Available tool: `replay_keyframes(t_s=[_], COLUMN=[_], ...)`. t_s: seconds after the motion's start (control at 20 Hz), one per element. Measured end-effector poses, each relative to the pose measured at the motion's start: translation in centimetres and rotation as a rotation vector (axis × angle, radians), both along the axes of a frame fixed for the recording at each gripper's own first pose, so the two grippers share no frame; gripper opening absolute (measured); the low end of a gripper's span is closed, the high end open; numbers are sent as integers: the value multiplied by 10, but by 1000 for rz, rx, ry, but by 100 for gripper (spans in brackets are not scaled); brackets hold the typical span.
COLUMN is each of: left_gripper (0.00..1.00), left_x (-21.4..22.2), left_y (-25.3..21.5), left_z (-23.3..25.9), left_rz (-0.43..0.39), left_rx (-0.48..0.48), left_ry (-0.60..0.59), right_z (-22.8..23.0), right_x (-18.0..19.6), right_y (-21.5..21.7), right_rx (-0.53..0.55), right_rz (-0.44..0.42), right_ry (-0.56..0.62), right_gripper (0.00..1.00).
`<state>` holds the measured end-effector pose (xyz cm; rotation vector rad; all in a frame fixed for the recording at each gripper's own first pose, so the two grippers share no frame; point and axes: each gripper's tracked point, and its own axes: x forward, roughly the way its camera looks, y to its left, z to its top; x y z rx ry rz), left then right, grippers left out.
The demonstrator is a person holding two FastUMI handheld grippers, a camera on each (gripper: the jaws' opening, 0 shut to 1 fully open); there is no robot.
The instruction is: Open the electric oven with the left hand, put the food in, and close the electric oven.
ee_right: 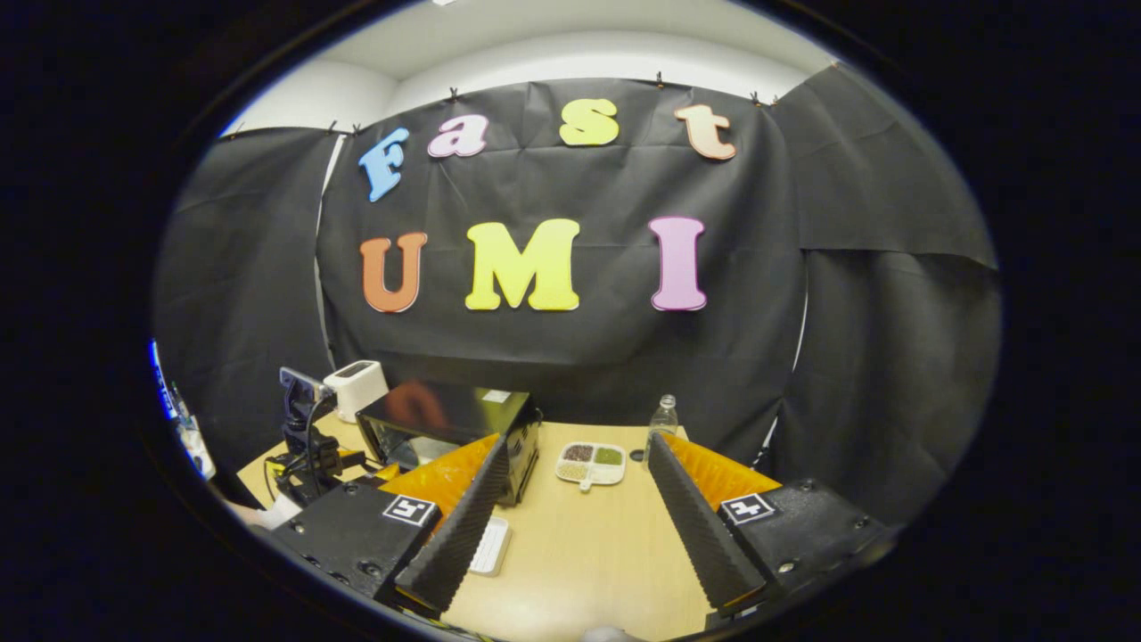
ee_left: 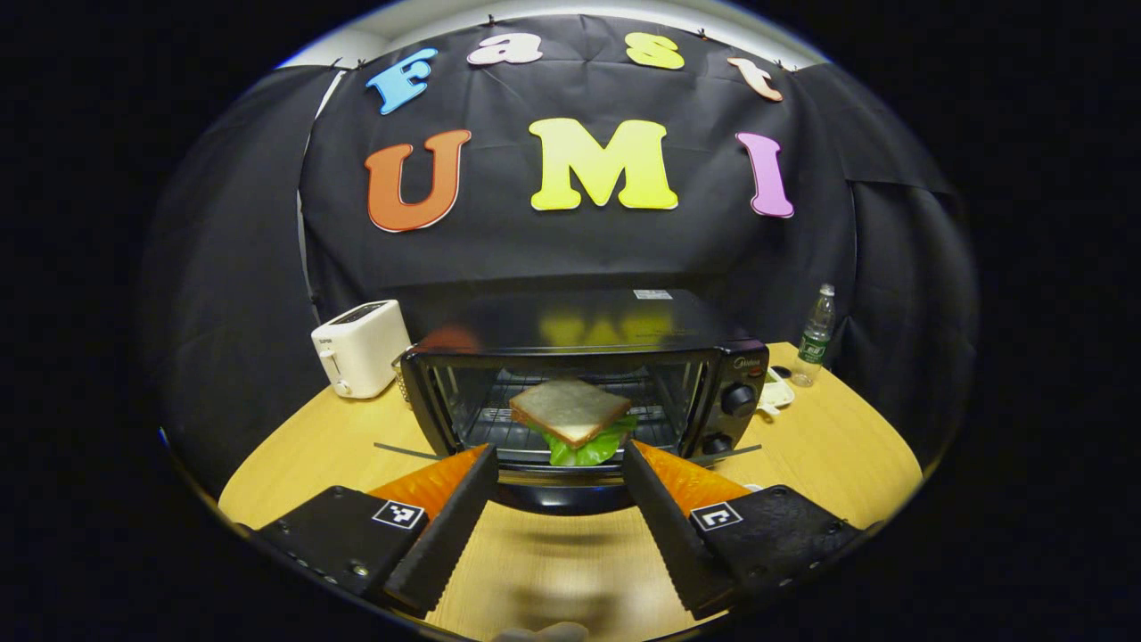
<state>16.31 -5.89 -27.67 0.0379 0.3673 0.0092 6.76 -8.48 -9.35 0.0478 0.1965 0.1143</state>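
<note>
The black electric oven [ee_left: 731,374] stands straight ahead in the left gripper view, its door [ee_left: 557,497] folded down flat towards me. A sandwich [ee_left: 570,408] of toast and green lettuce lies on the rack inside. My left gripper [ee_left: 557,448] is open just in front of the lowered door, one finger on either side of the opening, holding nothing. In the right gripper view the oven [ee_right: 459,419] sits to the left, and my right gripper [ee_right: 578,444] is open and empty above the table, well back from it. The left gripper [ee_right: 307,446] appears in front of the oven there.
A white toaster [ee_left: 361,346] stands left of the oven. Right of it are a water bottle [ee_left: 816,334] and a small compartment dish [ee_right: 590,464]. A flat white object [ee_right: 490,544] lies on the wooden table [ee_right: 588,553] by my right gripper's left finger.
</note>
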Motion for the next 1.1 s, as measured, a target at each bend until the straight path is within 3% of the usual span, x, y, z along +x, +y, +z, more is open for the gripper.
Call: replay_keyframes(t_s=[0.25, 0.3, 0.35, 0.7, 1.1], left_gripper=[96, 90, 97, 96, 97], left_x=[28, 34, 40, 77, 87], left_y=[4, 4, 3, 3, 9], left_z=[7, 10, 13, 24, 22], left_rz=[-2, -4, -7, -5, 15], left_rx=[11, 12, 14, 52, 54], left_ry=[-30, -40, -53, -108, -129], right_z=[-1, -2, -3, 0, 0], right_x=[5, 8, 9, 14, 16], right_y=[-2, -3, -4, 3, 5], right_rx=[0, -1, -2, -15, -60], right_rz=[-8, -10, -13, 3, 30], right_ry=[6, 10, 13, 21, 35], right_gripper=[96, 96, 95, 96, 96])
